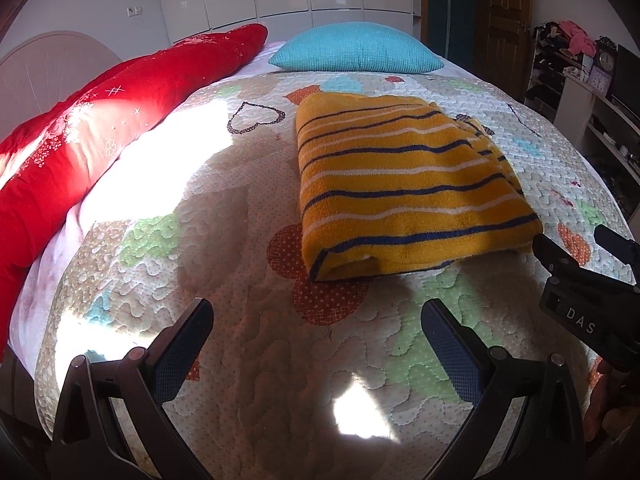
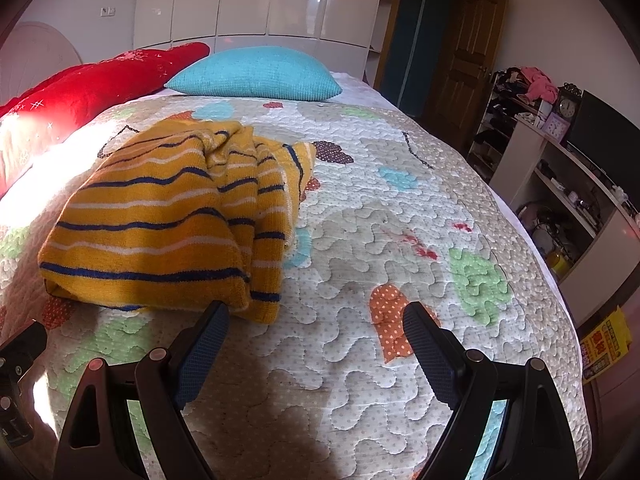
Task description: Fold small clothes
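The striped yellow garment [image 2: 168,216] lies folded on the quilt [image 2: 380,248], its right edge loose and bunched. Your left gripper [image 1: 316,344] and right gripper [image 2: 316,344] are spread, empty; grab one layer and the fold likely unravels.

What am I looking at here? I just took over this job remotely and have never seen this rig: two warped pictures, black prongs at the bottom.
Each picture comes from a fisheye camera on a hand-held gripper, looking along its two fingers. The prongs are those fingers. One view shows the left gripper, the other the right gripper; both are open and hold nothing. On the quilted bedspread lies a folded yellow striped garment, just ahead of the right gripper's left finger. Beyond it lie a turquoise pillow and a red pillow.
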Tool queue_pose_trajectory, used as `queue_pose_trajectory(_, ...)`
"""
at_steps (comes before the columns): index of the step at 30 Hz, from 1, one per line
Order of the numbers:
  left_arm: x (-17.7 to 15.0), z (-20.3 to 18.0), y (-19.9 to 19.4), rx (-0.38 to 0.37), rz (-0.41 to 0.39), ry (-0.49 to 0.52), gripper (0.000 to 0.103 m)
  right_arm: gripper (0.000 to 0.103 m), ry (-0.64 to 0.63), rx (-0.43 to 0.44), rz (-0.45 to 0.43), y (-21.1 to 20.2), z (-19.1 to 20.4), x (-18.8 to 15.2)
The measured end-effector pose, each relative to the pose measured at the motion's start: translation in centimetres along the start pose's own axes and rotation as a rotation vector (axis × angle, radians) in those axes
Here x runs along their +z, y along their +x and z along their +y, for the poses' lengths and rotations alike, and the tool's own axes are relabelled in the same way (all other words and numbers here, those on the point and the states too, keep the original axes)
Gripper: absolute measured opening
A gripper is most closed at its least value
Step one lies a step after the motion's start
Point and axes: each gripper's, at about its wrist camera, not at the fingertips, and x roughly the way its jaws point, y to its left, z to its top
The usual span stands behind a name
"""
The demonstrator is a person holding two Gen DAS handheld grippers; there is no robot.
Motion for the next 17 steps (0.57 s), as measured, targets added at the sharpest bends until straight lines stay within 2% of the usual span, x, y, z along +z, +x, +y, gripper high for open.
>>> queue_pose_trajectory(9,0.0,-0.1,0.0,-0.029,-0.009,0.003,0.103,0.092,-0.027,-0.001,0.002,-0.3,1.2,0.2)
queue_pose_trajectory(17,-0.4,1.1,-0.1,-0.016,0.002,-0.023,0.103,0.092,-0.062,-0.009,0.008,-0.8,2.3,0.2)
